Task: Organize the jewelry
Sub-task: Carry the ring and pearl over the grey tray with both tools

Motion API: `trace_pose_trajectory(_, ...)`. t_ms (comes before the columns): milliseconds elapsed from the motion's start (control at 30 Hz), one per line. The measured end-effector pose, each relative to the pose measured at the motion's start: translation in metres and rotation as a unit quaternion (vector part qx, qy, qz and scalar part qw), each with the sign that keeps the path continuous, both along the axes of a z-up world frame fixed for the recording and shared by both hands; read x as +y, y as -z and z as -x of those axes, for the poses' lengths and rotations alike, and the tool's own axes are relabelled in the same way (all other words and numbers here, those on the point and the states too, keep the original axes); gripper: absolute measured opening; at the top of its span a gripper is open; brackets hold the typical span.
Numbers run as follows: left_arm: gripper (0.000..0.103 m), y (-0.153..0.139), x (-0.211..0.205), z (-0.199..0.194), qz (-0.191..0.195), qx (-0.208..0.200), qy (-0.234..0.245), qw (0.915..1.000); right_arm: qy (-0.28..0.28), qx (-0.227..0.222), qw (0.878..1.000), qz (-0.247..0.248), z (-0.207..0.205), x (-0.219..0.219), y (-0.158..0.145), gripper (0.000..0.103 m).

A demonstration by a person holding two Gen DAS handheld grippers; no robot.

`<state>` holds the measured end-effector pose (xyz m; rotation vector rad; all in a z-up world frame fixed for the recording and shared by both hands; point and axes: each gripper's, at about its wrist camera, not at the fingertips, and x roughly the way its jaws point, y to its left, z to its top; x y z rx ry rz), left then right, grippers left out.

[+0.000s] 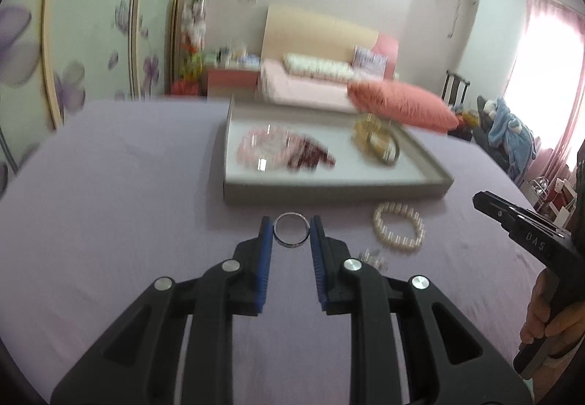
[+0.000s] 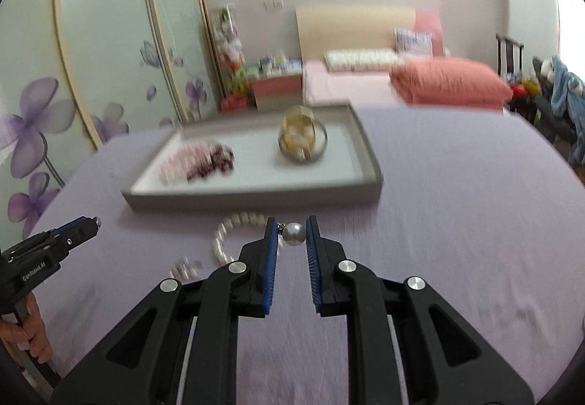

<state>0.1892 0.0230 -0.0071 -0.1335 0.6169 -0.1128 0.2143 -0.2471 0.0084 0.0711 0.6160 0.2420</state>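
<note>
— What's the left gripper [image 1: 291, 235] got?

— A silver ring [image 1: 291, 230], pinched edge-on between its two blue pads, held above the purple cloth [image 1: 117, 193].

— And the right gripper [image 2: 291, 235]?

— Closed on a pearl earring [image 2: 294, 234], the round pearl squeezed right at the fingertips.

— Where's the rest of the jewelry?

— A pearl bracelet [image 1: 399, 227] lies on the cloth just in front of the gray tray [image 1: 329, 189], and a small sparkly piece [image 1: 372, 256] sits beside it, too blurred to name. Inside the tray, pink and dark red beads [image 1: 281, 149] lie on the left, with gold bangles [image 1: 378, 142] on the right.

— Do the two piles touch?

— No, they lie well apart.
</note>
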Motion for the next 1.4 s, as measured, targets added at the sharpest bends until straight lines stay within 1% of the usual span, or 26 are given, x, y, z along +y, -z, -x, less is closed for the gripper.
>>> trace_pose_trajectory(133,0.021,-0.02,-0.008,-0.004,-0.008,-0.062,-0.001,0.998,-0.007,-0.053,0.999,-0.008,-0.009,0.01,-0.018,0.017)
trace_pose_trajectory(300,0.021,-0.035,-0.012,-0.018,-0.016,-0.118,-0.014,0.9928,-0.012,-0.11,0.994,-0.006,-0.015,0.021,-0.031,0.017)
trace_pose_trajectory(400,0.021,-0.041,-0.016,-0.03,-0.02,-0.138,-0.018,0.9901,-0.013,-0.13,0.991,-0.015,-0.024,0.023,-0.036,0.017)
trace_pose_trajectory(533,0.021,-0.04,-0.022,-0.048,-0.029,-0.152,-0.017,0.9878,-0.005,-0.14,0.99,-0.019,-0.044,0.025,-0.036,0.017)
trace_pose_trajectory(667,0.021,-0.032,-0.023,-0.072,-0.025,-0.147,-0.012,0.9888,-0.002,-0.136,0.991,-0.02,-0.065,0.026,-0.033,0.017)
trace_pose_trajectory(833,0.021,-0.025,-0.026,-0.104,-0.033,-0.135,-0.013,0.9902,0.006,-0.113,0.993,-0.019,-0.101,0.029,-0.022,0.017)
trace_pose_trajectory(900,0.021,-0.023,-0.029,-0.119,-0.036,-0.128,-0.011,0.9911,0.006,-0.089,0.996,-0.02,-0.119,0.031,-0.014,0.017)
trace_pose_trajectory(1033,0.021,-0.019,-0.034,-0.143,-0.026,-0.108,-0.009,0.9938,0.003,-0.051,0.999,-0.019,-0.142,0.037,-0.002,0.017)
trace_pose_trajectory(1100,0.021,-0.018,-0.036,-0.153,-0.029,-0.103,-0.008,0.9942,0.004,-0.036,0.999,-0.021,-0.149,0.039,0.004,0.017)
trace_pose_trajectory(1200,0.021,-0.014,-0.032,-0.164,-0.032,-0.099,-0.009,0.9945,0.008,-0.029,0.999,-0.014,-0.154,0.041,0.008,0.017)
trace_pose_trajectory(1400,0.022,-0.004,-0.034,-0.176,-0.025,-0.081,-0.01,0.9964,0.014,-0.008,1.0,-0.01,-0.166,0.043,0.014,0.017)
